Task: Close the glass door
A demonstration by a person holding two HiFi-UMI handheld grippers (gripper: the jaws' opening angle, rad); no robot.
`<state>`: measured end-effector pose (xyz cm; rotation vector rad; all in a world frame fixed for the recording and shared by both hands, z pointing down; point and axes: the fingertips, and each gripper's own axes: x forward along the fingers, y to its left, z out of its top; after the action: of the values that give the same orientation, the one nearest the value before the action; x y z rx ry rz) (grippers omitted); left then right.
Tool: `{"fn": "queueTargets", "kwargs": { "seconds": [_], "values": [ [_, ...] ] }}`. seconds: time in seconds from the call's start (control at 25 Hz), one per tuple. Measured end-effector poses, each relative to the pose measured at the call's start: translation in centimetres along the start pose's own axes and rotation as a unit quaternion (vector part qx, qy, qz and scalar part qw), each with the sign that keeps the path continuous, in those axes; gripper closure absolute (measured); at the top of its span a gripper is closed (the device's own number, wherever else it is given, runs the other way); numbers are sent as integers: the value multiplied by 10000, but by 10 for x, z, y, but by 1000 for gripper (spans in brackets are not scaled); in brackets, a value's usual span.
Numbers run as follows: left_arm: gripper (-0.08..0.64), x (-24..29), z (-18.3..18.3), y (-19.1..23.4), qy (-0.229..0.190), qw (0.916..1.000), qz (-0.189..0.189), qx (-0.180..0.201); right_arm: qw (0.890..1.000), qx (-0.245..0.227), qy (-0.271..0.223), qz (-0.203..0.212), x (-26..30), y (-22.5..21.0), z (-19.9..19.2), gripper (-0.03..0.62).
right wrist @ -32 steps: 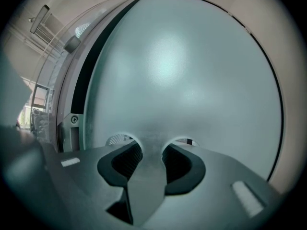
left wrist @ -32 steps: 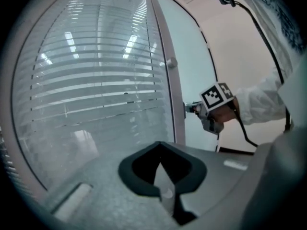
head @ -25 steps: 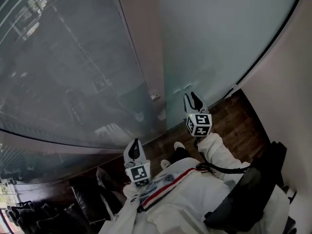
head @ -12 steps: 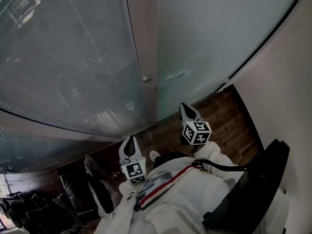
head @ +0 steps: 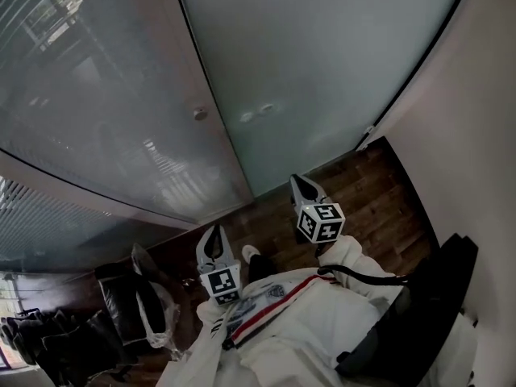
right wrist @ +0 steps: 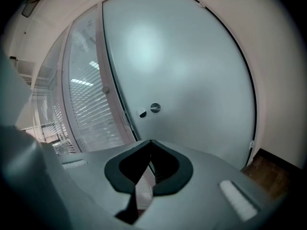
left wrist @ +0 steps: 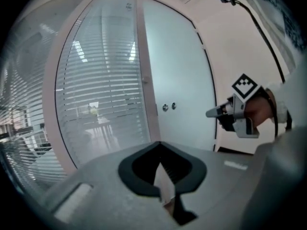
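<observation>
The frosted glass door (head: 322, 63) fills the upper right of the head view, with two round fittings (head: 256, 111) near its left edge, which lies along a dark line beside the frame. It also shows as the door (left wrist: 184, 75) and the door (right wrist: 192, 71) with its fittings (right wrist: 149, 110). My right gripper (head: 303, 185) is held short of the door, jaws shut and empty, tips (right wrist: 151, 142) aimed below the fittings. My left gripper (head: 214, 240) is lower left, also shut with nothing in it (left wrist: 159, 143). The right gripper (left wrist: 213, 112) shows at the right of the left gripper view.
A glass wall with blinds (head: 97, 111) runs left of the door. Dark wooden floor (head: 379, 192) lies below it and a pale wall (head: 476, 135) closes the right side. Black chairs (head: 56, 337) and a plastic bag (head: 153, 297) stand at lower left.
Both grippers have drawn back from the door towards the person. The right gripper, close under the round fittings a second ago, is now well clear of them.
</observation>
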<state>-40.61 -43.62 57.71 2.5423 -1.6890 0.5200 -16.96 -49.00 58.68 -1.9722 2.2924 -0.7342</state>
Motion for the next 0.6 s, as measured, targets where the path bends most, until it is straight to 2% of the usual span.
{"fn": "queueTargets", "kwargs": {
  "seconds": [0.24,0.36,0.6],
  "values": [
    [558,-43,2,-90,-84,9999,-87,41,9992,-229,-70,320,-81,-24,-7,584],
    [558,-62,2,-129,-143,9998,-114,59,9973,-336,-54,651,-116,-30,-11,584],
    [558,-104,1,-182,3,9995,-151,260,9892,-727,-186,1258,-174,-29,-14,584]
  ]
}}
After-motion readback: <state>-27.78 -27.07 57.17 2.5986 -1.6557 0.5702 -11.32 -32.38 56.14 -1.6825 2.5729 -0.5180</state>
